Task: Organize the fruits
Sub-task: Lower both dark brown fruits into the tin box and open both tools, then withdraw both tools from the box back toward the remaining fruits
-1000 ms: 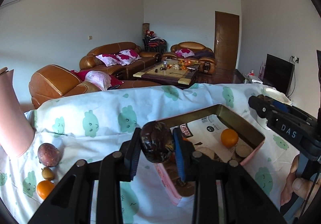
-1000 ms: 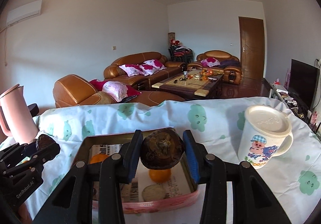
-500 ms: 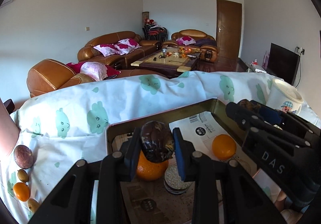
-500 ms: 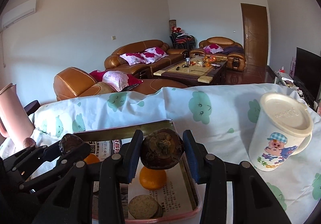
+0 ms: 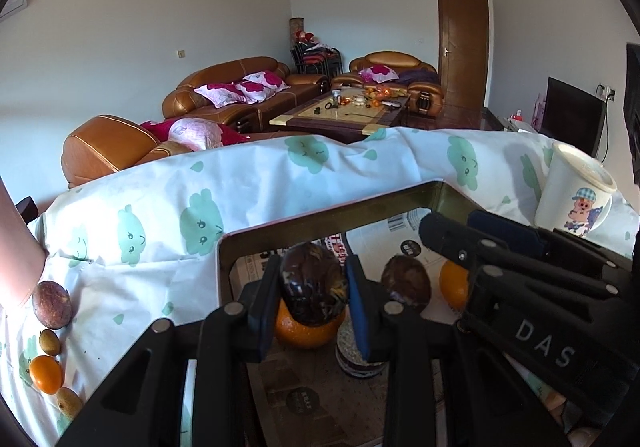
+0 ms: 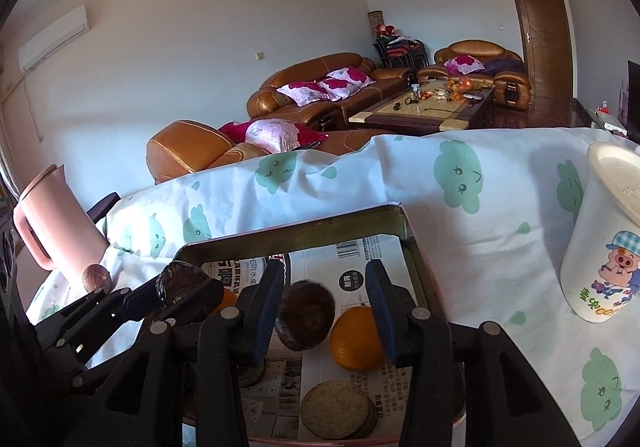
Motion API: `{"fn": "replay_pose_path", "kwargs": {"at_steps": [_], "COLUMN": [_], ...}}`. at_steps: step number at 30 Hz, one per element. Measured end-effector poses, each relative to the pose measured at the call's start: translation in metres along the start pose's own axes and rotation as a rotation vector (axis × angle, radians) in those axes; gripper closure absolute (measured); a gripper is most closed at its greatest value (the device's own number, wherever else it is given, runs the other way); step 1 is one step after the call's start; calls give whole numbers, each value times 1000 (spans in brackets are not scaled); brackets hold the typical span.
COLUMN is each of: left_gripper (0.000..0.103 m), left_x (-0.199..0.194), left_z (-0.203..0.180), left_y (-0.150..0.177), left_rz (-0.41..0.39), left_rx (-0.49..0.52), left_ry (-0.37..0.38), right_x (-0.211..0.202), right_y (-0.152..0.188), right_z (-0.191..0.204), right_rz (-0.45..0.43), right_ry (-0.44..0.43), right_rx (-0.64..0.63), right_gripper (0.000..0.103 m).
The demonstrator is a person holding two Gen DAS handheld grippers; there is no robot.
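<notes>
Left claw (image 5: 313, 301) grips dark fruit (image 5: 312, 289) above tin (image 5: 320, 213) | right claw (image 6: 326, 307) wide, released | lower left, then part jaws gently.

Left wrist view: mounted behind the left tool (image 5: 312, 297), facing forward and slightly down, close over the tin tray (image 5: 320, 213) on the bench (image 5: 256, 199). Right wrist view: same arrangement behind the right tool (image 6: 326, 305) (a shade further right), equally near. Shared by both: tray, patterned cloth, cartoon mug (image 5: 572, 191) (image 6: 600, 239), sofas (image 5: 232, 87) (image 6: 316, 83), door (image 5: 462, 47) (image 6: 540, 31), and each other's tool.
</notes>
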State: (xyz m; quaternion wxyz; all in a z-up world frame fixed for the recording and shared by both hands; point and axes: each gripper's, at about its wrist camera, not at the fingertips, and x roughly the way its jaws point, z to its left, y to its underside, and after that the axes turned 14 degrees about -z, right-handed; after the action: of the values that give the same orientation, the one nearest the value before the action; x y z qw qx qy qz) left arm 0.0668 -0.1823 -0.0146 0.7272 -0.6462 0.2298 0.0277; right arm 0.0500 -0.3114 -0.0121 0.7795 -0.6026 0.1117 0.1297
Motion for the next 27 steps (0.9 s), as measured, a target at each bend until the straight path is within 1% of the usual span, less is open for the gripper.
{"fn": "replay_pose_path", "kwargs": {"at_steps": [1, 3, 4, 5, 6, 7, 8, 9, 10, 12, 15, 18, 21, 25, 27], "left_gripper": [68, 66, 55, 46, 26, 12, 8, 3, 1, 0, 0, 0, 0, 0, 0], "left_x": [-2, -7, -9, -11, -14, -18, -23, -27, -30, -34, -39, -45, -51, -58, -60], "left_z": [-1, -1, -1, -2, -1, -1, -1, -1, 0, 0, 2, 8, 17, 28, 32], "left_y": [0, 0, 0, 1, 0, 0, 0, 0, 0, -1, 0, 0, 2, 5, 7], "left_rz": [-6, -22, -28, -36, -48, -65, -87, -106, -117, -122, -129, -138, -147, -165, -167], "left_rx": [1, 5, 7, 6, 3, -1, -5, -9, -10, -10, -11, -12, -30, -24, -21], "left_ry": [-4, -17, -23, -27, -33, -40, -46, -48, -48, -47, -54, -83, -103, -154, -167], "right_x": [-2, -9, -13, -17, -22, -27, -32, -38, -42, -46, -43, -42, -46, -51, -53], "right_y": [0, -2, -4, -6, -8, -9, -11, -12, -12, -15, -14, -11, -9, -6, -5], "right_z": [1, 3, 4, 5, 4, 3, 2, 0, -1, -3, -4, -5, -3, -2, -2], "right_rz": [-10, -37, -58, -85, -115, -144, -175, -207, -235, -260, -245, -235, -256, -273, -274], "right_ry": [-4, -4, 9, 29, 52, 79, 109, 134, 150, 170, 173, 153, 147, 155, 166], "right_rx": [-2, -7, -14, -19, -23, -24, -23, -22, -22, -26, -29, -15, -19, -22, -21], "right_gripper": [56, 49, 48, 46, 39, 32, 20, 15, 15, 15, 15, 15, 15, 15, 15]}}
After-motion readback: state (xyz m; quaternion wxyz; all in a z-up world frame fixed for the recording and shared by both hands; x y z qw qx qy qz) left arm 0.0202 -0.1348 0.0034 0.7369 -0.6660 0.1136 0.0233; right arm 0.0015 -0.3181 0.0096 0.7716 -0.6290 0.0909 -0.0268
